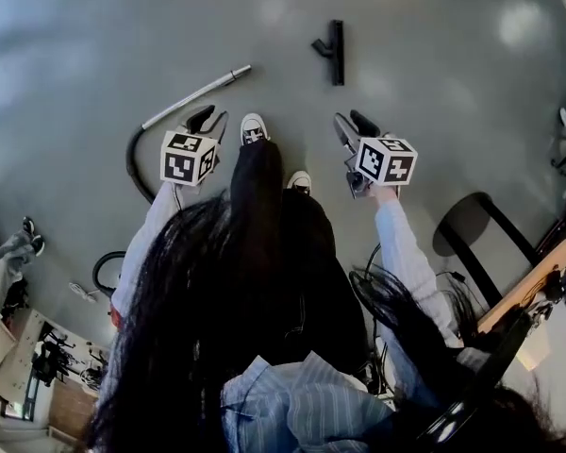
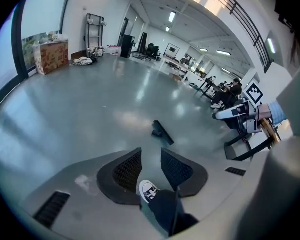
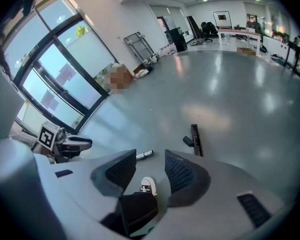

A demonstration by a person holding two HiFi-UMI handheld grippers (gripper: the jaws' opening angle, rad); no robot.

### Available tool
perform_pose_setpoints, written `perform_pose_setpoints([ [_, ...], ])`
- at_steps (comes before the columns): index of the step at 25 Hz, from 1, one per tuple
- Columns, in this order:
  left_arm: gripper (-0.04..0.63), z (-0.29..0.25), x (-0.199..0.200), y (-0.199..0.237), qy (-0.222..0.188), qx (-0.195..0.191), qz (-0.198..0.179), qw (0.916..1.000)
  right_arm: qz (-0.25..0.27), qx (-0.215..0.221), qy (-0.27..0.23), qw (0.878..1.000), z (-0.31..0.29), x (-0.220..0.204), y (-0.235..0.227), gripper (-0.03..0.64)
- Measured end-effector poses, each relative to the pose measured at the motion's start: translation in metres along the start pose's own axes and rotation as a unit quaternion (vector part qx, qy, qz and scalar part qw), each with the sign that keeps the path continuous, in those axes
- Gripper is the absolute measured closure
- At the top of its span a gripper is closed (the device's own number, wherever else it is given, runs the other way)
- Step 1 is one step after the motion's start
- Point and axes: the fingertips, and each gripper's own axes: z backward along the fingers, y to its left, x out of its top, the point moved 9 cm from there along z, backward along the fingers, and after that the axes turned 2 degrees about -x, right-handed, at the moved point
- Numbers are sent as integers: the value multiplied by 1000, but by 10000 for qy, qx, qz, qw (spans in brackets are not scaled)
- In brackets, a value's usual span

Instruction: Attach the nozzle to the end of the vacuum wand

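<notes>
So the nozzle (image 1: 332,52) is just lying on the floor (image 1: 434,92) out ahead of us, a black T-shaped floor head, not joined to anything. The vacuum wand (image 1: 196,95) lies off to its left, well apart from it. It's a silver tube with its free end pointing roughly toward the nozzle and the dark hose (image 1: 132,159) curling back from the other end. Nothing's attached yet, so we'd call this the very start: the reach-in before either part gets picked up.

Both tools are empty. The left gripper (image 1: 208,119) has its jaws a modest way apart, and looking along them there's only bare floor and our own shoe (image 1: 253,128) in the gap. The right gripper (image 1: 351,124) stands a touch wider, same story, nothing between the pads. The left one hangs near the wand, the right one on the nozzle's side but short of it.

Next move, we reckon: left takes the wand near its free end, right takes the nozzle by its neck, then line socket up with tube and push. Both lie flat on a slick floor, so the jaws need to come in low and straddle cleanly.
</notes>
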Motion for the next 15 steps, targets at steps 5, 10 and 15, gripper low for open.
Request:
perform_pose_setpoints([
  [5,486,-56,-46,43,239,111,-219,9994,254,-173,120,9995,-87,-21,-34,405],
  [10,488,-115,-102,63,471,-19,-395,9981,541,-541,339,9965,-158,-50,-84,370],
  [15,454,-176,-141,95,436,21,-530,9976,753,-935,280,9924,-218,-73,-141,356],
])
